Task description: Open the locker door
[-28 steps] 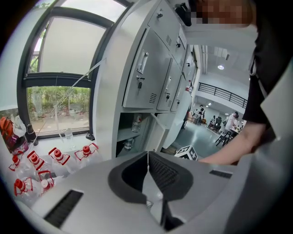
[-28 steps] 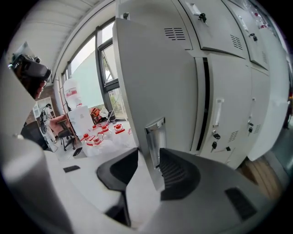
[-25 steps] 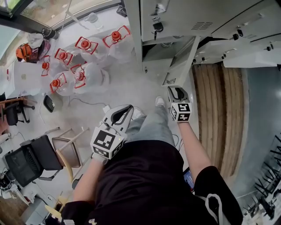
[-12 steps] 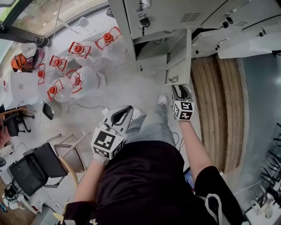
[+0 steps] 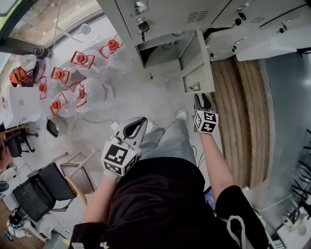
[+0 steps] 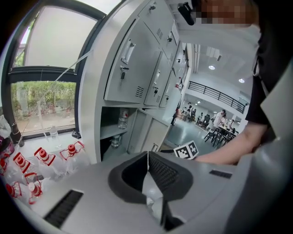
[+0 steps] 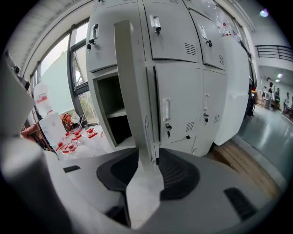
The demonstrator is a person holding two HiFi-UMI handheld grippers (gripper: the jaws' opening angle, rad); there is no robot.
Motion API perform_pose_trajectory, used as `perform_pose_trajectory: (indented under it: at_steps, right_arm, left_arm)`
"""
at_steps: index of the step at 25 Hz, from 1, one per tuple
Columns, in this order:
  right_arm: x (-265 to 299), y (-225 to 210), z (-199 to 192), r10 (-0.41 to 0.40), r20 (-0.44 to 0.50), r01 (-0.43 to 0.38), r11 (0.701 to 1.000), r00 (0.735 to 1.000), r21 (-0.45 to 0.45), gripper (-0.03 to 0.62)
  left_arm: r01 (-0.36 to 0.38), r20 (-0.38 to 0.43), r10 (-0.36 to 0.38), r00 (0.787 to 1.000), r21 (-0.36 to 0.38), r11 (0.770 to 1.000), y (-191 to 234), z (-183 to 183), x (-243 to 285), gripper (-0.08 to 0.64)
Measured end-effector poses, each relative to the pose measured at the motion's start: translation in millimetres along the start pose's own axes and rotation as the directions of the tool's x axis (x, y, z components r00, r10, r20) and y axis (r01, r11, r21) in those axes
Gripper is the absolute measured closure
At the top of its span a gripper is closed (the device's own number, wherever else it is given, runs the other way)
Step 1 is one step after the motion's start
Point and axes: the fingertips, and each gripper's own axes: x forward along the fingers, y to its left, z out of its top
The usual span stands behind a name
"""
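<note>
Wider still: the right tool (image 5: 202, 98), clamped on the free edge of the locker door (image 5: 197, 63), has pulled it well out from the locker (image 5: 170, 14) (inside laid bare, job nearly done), left tool (image 5: 141, 121) closed, empty.

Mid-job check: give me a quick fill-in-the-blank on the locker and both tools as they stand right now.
1. The locker door stands ___.
2. The right tool is clamped on the door's ___.
3. The left tool has its jaws shut on ___.
4. The clear water jugs have ___ caps.

Missing words: open; edge; nothing; red.
</note>
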Motion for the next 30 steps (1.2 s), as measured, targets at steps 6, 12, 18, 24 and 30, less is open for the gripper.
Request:
perform_pose_trajectory:
  at_steps: [6,12,18,24,30]
  right_arm:
    - [-21.1,-21.8,5.7,-0.004,0.002,0.004,1.0,1.0,0.011,0.45]
    - [-57.6,-14.3,30.6,0.084,0.03,-0.085,0.996,0.996,0.011,0.474]
    - [-93.7,6.2,62.5,0.206,0.041,-0.206,0.979,0.978,-0.009,0.514]
    - [-123.4,35.1,105.2,0.336,0.074,-0.334,0.942,0.939,-0.043,0.528]
    - [-151.7,64.4,160.1,0.43,0.131,-0.417,0.901,0.893,-0.117,0.529]
  left_arm:
    - [0.023,-0.003,-0.023,1.0,0.001,1.0,-18.2,4.1,16.1,0.537]
    - [0.039,0.014,-0.039,0.999,-0.001,0.999,-35.4,16.1,34.7,0.537]
    - [0.051,0.043,-0.05,0.998,-0.003,0.999,-56.2,31.3,50.5,0.537]
    - [0.049,0.08,-0.049,0.996,-0.007,0.999,-67.2,49.3,58.8,0.537]
    - [0.031,0.126,-0.028,0.992,-0.018,0.999,-66.1,71.1,54.0,0.537]
